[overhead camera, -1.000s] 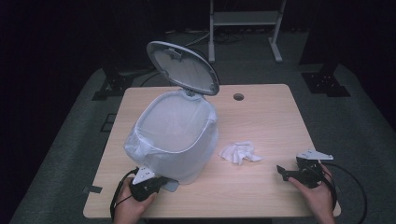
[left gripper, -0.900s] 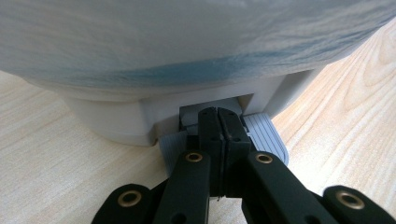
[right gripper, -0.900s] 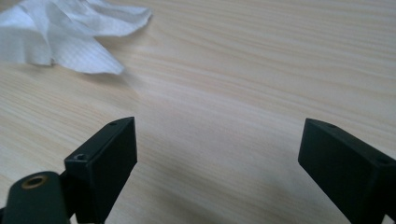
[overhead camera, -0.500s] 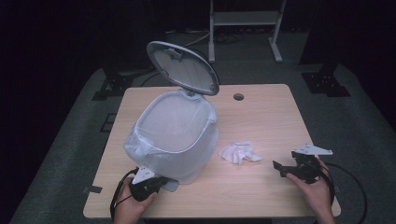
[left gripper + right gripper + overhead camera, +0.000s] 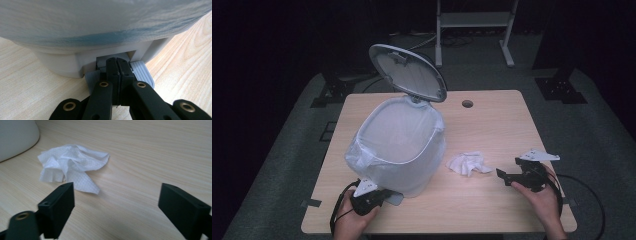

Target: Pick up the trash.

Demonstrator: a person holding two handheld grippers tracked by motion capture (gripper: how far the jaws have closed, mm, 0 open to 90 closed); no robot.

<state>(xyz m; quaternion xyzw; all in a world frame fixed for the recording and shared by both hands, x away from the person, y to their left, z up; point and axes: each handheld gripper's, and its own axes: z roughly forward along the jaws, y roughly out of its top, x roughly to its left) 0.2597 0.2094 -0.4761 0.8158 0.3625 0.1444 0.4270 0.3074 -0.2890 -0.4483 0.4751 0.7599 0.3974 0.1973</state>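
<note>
Right gripper (image 5: 508, 176) hangs with jaws wide apart near the table's (image 5: 492, 120) front right corner; we guide them around the crumpled tissue (image 5: 468, 162) beside the bin (image 5: 399, 145), while our left gripper (image 5: 116, 67), clenched, presses the pedal (image 5: 141, 72), lid (image 5: 409, 72) up

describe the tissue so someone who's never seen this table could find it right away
Start at the big white pedal bin with its lid up on the wooden table. Just right of the bin's base, ahead of the open right claw, lies the crumpled white tissue. It is the table's one small, soft, loose item.
</note>
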